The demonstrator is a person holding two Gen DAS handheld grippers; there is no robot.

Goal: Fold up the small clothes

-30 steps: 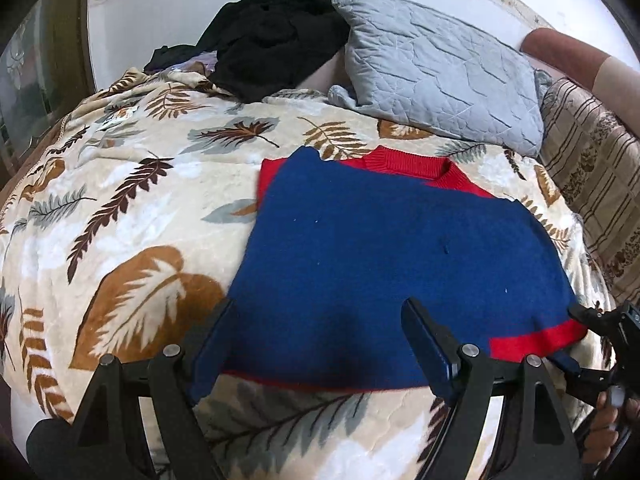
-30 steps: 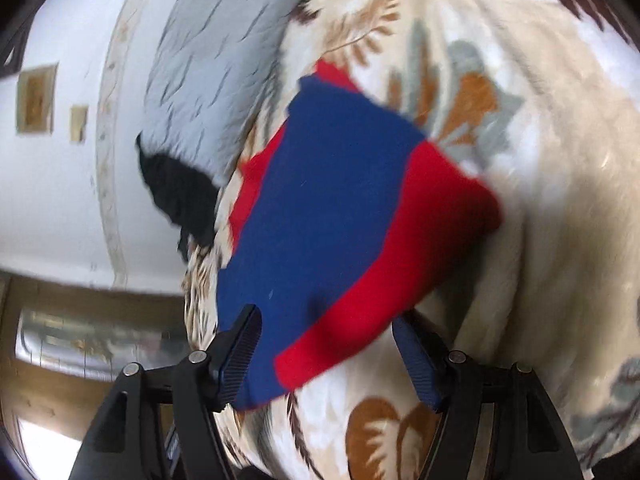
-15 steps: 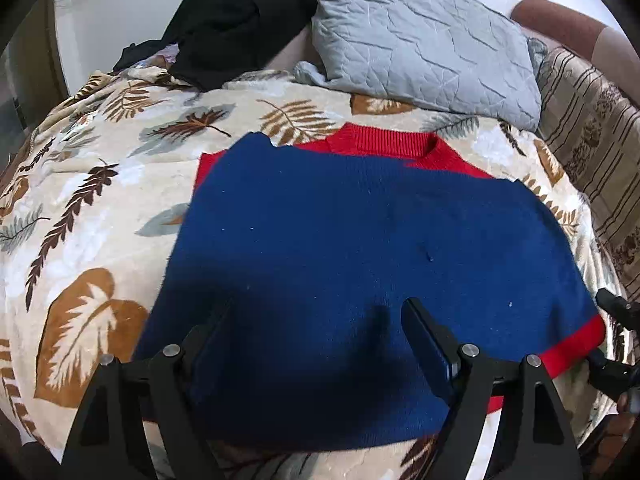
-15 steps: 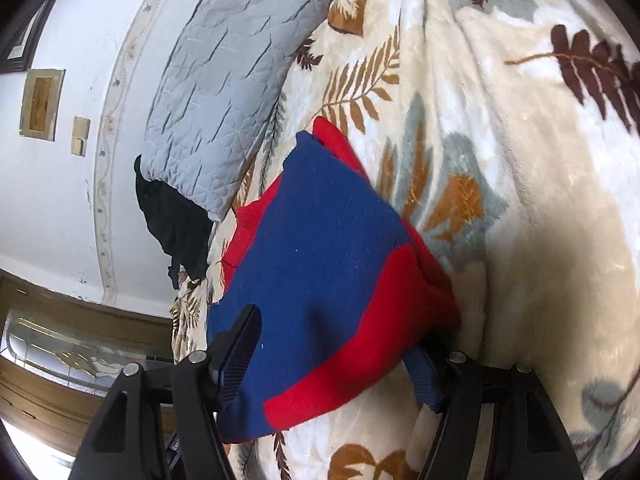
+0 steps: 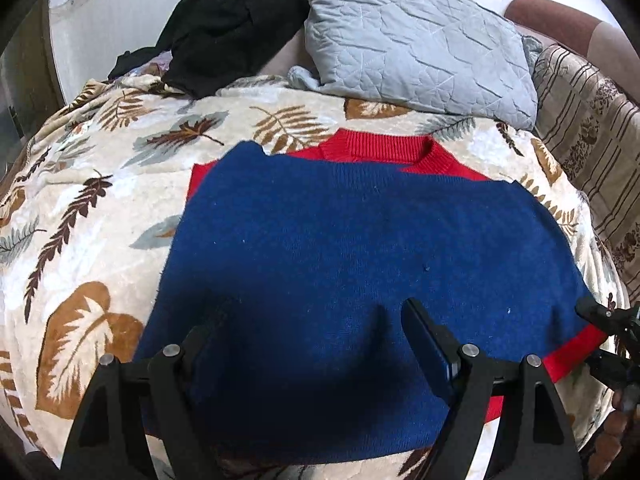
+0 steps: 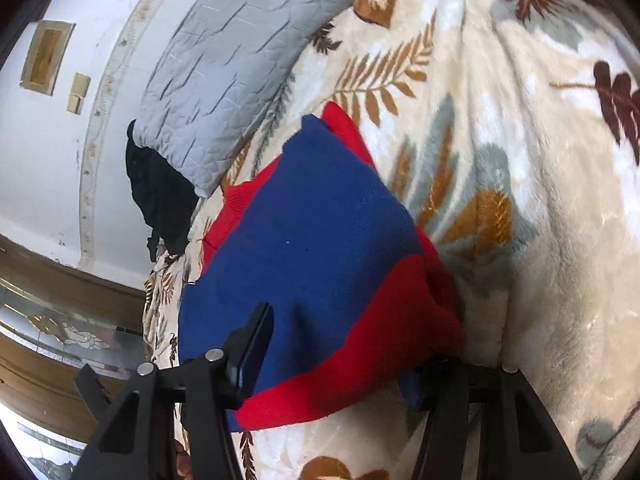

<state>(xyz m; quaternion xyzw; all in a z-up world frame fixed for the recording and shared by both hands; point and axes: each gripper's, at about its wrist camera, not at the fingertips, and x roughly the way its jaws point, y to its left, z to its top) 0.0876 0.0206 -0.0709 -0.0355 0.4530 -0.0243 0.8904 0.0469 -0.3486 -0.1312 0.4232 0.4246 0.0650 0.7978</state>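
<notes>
Leaf-print blanket (image 5: 100, 208), blue sweater (image 5: 360, 248) folded flat, red trim

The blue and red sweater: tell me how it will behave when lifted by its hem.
The sweater is knit and probably floppy; it already puckers beside the left gripper. Likely light. The plush blanket may drag at it.

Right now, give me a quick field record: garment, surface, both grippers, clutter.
garment: blue sweater with red trim, lying on the blanket, collar at the far side
surface: leaf-print blanket
left gripper: open, over the sweater's near hem
right gripper: open, fingers either side of the red-banded corner
clutter: grey pillow and black clothes at the far end
</notes>
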